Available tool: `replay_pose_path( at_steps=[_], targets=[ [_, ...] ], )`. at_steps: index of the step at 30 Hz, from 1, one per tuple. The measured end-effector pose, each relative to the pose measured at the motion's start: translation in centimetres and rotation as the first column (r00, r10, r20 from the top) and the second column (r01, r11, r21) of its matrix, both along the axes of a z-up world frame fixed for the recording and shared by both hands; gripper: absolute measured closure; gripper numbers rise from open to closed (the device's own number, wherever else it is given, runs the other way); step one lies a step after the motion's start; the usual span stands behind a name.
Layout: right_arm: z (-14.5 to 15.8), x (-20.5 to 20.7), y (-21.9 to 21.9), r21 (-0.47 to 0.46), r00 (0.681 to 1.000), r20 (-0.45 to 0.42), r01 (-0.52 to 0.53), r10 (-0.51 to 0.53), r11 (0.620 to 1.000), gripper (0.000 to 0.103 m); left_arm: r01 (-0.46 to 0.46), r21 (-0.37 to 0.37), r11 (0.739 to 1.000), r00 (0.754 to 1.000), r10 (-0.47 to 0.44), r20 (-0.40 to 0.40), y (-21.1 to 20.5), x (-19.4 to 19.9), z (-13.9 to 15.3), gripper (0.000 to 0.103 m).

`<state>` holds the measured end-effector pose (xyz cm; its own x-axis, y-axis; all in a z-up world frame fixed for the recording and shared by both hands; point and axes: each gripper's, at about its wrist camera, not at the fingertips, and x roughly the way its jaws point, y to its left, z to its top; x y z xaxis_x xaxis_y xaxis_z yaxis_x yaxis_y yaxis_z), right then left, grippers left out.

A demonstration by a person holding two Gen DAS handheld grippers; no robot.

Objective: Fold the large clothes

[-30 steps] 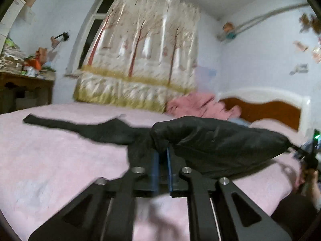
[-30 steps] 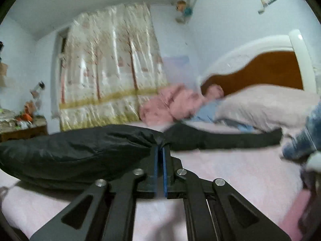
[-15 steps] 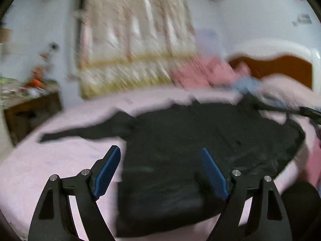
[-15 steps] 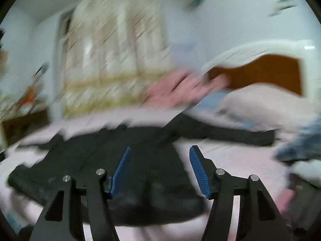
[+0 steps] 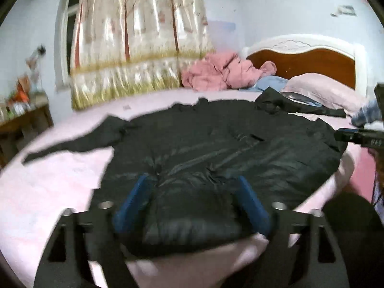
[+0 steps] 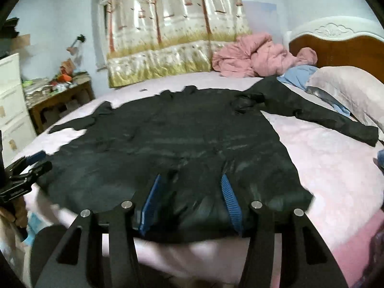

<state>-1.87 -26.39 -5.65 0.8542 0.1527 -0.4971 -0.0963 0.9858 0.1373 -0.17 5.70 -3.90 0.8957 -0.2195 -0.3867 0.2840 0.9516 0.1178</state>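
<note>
Bed [image 6: 336, 168]: pink cover, filling both views; white-and-wood headboard [image 6: 336, 43] at far right.

Curtain [image 6: 172, 24]: tree print, hanging behind far side of bed.

Jacket [image 6: 168, 144]: black, spread flat across bed, hem at near edge, collar toward curtain. 1 sleeve stretched right toward pillow [image 6: 348, 88], the other stretched left. Surface slightly puffed and wrinkled near hem.

Pink bedding [image 6: 252, 57]: bunched heap at far side of bed, beside headboard; blue cloth [image 6: 297, 74] just in front, between heap and pillow.

Desk [image 6: 60, 96]: wooden, cluttered, left of bed below window; white drawers [image 6: 12, 100] nearer, at left edge.

Left gripper [image 5: 192, 204]: over hem at jacket's left part, jaws wide and opening. Blue pads [image 5: 134, 199] apart, hem fabric lying between, not pinched. Same gripper visible at left edge of right wrist view [image 6: 28, 165].

Right gripper [image 6: 192, 199]: over hem at jacket's right part, jaws about half open and closing. Puffed fabric between pads [image 6: 230, 201]; contact with pads not clear, no pinch seen. Tip visible at right edge of left wrist view [image 5: 360, 136].
</note>
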Motion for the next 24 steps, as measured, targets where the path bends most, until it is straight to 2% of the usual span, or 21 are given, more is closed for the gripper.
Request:
replay_pose_path(
  at_steps=[2,4,6,9,11,12,13,17,19,21,23,24],
  targets=[
    [0.2,-1.4,-0.3,0.067,0.999,-0.031,0.010,-0.008,0.998,0.046,-0.054,-0.008,0.999,0.998,0.054,0.032,0.2,-1.6,-0.3,0.008],
    [0.1,-2.3,-0.2,0.126,0.999,-0.048,0.031,-0.025,0.992,0.045,-0.040,-0.083,0.996,0.999,0.041,0.013,0.9,-2.6,-0.8,0.008],
    [-0.3,-2.9,0.4,0.140,0.998,-0.067,0.013,-0.003,0.990,0.045,-0.032,-0.141,0.990,0.999,0.029,-0.023,1.4,-2.9,-1.4,0.008],
    [-1.7,-2.7,1.0,0.137,0.992,-0.122,0.006,0.011,0.991,0.045,-0.044,-0.198,0.979,0.994,0.022,-0.109,1.7,-2.7,-2.7,0.008],
    [-2.8,-2.0,0.9,0.177,0.986,-0.167,0.008,0.022,0.984,0.045,-0.069,-0.254,0.965,0.974,0.010,-0.227,2.1,-1.4,-3.9,0.008],
    [-3.0,-1.6,0.6,0.202,0.984,-0.175,0.008,0.028,0.979,0.045,-0.077,-0.322,0.944,0.956,-0.022,-0.293,2.5,-0.6,-4.7,0.008],
    [-3.5,-1.1,0.3,0.243,0.982,-0.185,0.006,0.040,0.970,0.045,-0.091,-0.386,0.918,0.950,-0.036,-0.311,3.1,-0.2,-5.2,0.008],
    [-4.3,0.5,-0.6,0.341,0.982,-0.182,0.008,0.058,0.940,0.045,-0.060,-0.483,0.874,0.961,-0.080,-0.263,3.5,0.1,-4.1,0.009],
    [-3.9,0.8,-1.1,0.374,0.987,-0.145,-0.005,0.064,0.927,0.045,-0.038,-0.509,0.860,0.958,-0.114,-0.263,3.2,0.9,-3.6,0.017],
    [-3.1,1.3,-1.2,0.366,0.993,-0.097,-0.021,0.060,0.930,0.045,-0.033,-0.501,0.865,0.959,-0.113,-0.259,2.8,1.8,-2.9,0.035],
    [-2.0,2.0,-1.0,0.317,0.997,-0.057,-0.030,0.051,0.948,0.046,-0.023,-0.483,0.876,0.967,-0.103,-0.234,2.7,2.3,-1.9,0.043],
    [-1.5,2.6,-0.9,0.294,0.998,-0.045,-0.030,0.045,0.955,0.048,-0.023,-0.475,0.879,0.969,-0.097,-0.226,2.5,2.8,-1.3,0.043]
  ],
)
